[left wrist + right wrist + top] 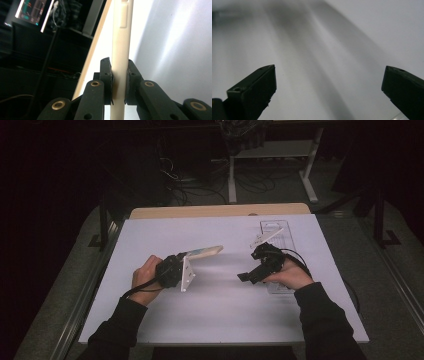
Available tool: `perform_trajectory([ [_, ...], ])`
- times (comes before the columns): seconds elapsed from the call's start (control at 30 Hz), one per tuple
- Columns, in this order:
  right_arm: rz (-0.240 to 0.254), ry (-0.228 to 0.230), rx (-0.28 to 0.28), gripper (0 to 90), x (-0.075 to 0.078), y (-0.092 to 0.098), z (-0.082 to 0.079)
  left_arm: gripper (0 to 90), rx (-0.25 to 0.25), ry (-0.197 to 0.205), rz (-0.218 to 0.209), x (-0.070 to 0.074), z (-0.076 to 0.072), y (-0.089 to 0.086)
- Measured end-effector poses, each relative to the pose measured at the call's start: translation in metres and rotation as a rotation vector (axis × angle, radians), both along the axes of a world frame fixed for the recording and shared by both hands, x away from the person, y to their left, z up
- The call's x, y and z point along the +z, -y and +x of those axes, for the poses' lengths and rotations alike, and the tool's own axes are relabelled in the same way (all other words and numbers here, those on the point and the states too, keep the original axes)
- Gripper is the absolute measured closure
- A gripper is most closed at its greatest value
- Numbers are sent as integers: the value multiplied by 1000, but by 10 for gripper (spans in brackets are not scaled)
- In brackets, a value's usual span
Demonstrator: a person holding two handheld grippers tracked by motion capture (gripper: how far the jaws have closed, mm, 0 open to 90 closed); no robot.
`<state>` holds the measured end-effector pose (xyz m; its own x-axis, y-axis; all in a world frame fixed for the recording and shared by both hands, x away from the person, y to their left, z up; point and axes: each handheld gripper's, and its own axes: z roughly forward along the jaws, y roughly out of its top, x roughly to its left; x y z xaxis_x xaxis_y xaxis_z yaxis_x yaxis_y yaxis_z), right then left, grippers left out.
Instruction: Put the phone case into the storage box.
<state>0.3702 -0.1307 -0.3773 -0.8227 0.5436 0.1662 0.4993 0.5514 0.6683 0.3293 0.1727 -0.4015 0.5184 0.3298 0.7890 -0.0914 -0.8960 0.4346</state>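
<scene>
Closest to the camera in the high view are two dark sleeves. They come up from the bottom edge, and each hand holds a black claw above a big white board [220, 315] that covers the table.

The left claw [186, 259] is clenched on a flat cream-colored thing, maybe a phone [204, 251]. The phone sticks out to the right, lifted a little off the board. In the left gripper view the two black jaws press on both thin sides of the phone [120, 50], and it runs straight up the middle of the picture.

The right claw [245, 276] is wide open and holds nothing. It points to the left, low over the board. In the right gripper view its jaws stand far apart, with bare white board [324, 50] between them.

Just past the right hand lies a clear plastic tray [280, 232] on the board.

Behind the board, a strip of light wooden tabletop [220, 211] peeks out. Farther back the room is dark. There is a grey floor with tangled black cables [200, 190] and the white legs of another table [310, 170]. In the left gripper view a lit screen [32, 11] glows in the dark.
</scene>
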Motion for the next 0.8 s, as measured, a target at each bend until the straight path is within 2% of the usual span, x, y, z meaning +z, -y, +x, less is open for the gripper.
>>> perform_trajectory([
  [0.2, 2, 0, 1, 0, 0, 0, 0, 797, 26, -63, -55, 5, 5, -5],
  [0.27, 2, 1, -1, 0, 0, 0, 0, 797, 33, -85, -86, 6, 6, -6],
  [0.4, 3, 3, -1, 0, 0, 0, 0, 797, 51, -111, -121, 7, 9, -7],
  [0.57, 2, 4, -2, 0, 0, 0, 0, 797, 66, -171, -189, 9, 11, -9],
  [0.63, 2, 4, -2, 0, 0, 0, 0, 797, 70, -191, -192, 11, 12, -11],
  [0.8, 2, 4, -3, 0, 0, 1, 0, 797, 84, -248, -245, 14, 15, -14],
])
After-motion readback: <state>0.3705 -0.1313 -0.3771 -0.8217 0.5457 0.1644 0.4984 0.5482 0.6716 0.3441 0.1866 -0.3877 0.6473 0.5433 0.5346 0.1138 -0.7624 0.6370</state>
